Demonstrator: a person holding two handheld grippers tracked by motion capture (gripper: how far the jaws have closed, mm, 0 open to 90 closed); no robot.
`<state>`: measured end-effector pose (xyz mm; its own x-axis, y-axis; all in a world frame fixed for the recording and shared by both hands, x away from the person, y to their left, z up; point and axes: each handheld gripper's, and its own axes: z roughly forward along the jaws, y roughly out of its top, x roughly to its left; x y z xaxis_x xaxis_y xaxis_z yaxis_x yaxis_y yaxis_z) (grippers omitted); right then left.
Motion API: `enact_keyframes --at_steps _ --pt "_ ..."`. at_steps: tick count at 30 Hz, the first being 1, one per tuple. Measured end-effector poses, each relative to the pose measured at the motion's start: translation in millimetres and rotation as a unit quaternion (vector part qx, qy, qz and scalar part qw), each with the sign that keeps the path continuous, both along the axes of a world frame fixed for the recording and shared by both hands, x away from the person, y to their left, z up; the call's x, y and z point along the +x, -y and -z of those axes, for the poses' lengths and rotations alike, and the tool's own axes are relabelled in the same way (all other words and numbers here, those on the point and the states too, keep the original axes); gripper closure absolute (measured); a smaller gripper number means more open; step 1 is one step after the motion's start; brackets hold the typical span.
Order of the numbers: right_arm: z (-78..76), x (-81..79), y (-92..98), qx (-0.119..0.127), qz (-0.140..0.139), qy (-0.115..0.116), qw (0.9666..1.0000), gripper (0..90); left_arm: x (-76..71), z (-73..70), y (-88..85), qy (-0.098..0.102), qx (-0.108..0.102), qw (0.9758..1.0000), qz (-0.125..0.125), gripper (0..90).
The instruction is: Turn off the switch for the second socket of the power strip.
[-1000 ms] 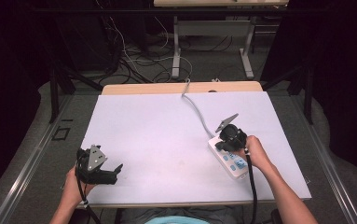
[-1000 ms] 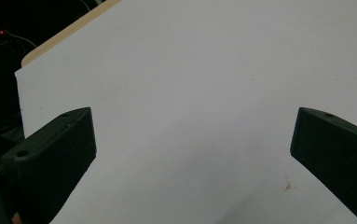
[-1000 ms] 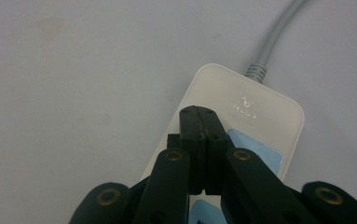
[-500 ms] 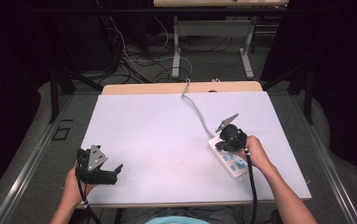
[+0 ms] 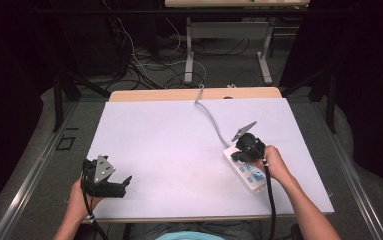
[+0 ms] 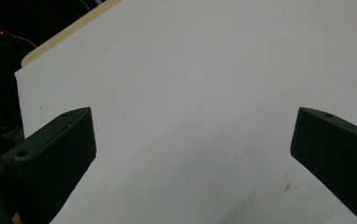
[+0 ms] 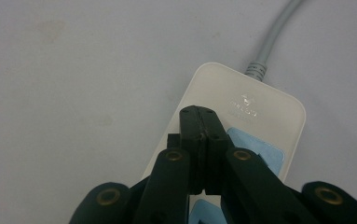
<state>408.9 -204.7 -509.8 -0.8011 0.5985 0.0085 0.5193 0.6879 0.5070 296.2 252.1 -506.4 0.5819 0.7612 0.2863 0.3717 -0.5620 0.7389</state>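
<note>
My closed right claw over the power strip

My right gripper (image 7: 199, 116), jaws pressed together and holding nothing, hovers above the white power strip (image 5: 244, 167) with pale blue socket covers and a grey cord (image 5: 211, 117), near the table's (image 5: 169, 150) right edge; my left gripper (image 5: 110, 181) gapes wide.

A white power strip (image 5: 245, 168) with blue socket panels lies flat on the desk (image 5: 169, 145) at about four o'clock (long axis slanted), its grey cable (image 5: 211, 117) running from its far end toward twelve o'clock.
</note>
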Motion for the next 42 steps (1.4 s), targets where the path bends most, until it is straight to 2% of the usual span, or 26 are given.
enact_keyframes --at_steps 11,15,18,23,42 --pt "0.4 0.3 -0.2 0.001 0.000 -0.002 1.0000 90.0 0.1 0.5 0.7 0.003 -0.004 1.0000 -0.001 0.1" --pt "1.3 0.9 -0.7 0.003 0.001 0.005 1.0000 90.0 -0.3 0.2 0.9 0.001 -0.004 1.0000 -0.002 0.1" --pt "0.9 1.1 -0.4 0.003 -0.001 0.000 1.0000 90.0 -0.5 0.3 1.1 0.001 -0.005 1.0000 -0.002 0.1" --pt "1.4 0.8 -0.8 0.003 0.002 0.004 1.0000 90.0 -0.2 0.1 0.7 0.002 0.001 1.0000 -0.001 0.1" --pt "0.7 -0.3 -2.3 -0.005 0.006 0.000 1.0000 90.0 -0.1 0.1 1.8 0.003 -0.001 1.0000 0.001 0.1"
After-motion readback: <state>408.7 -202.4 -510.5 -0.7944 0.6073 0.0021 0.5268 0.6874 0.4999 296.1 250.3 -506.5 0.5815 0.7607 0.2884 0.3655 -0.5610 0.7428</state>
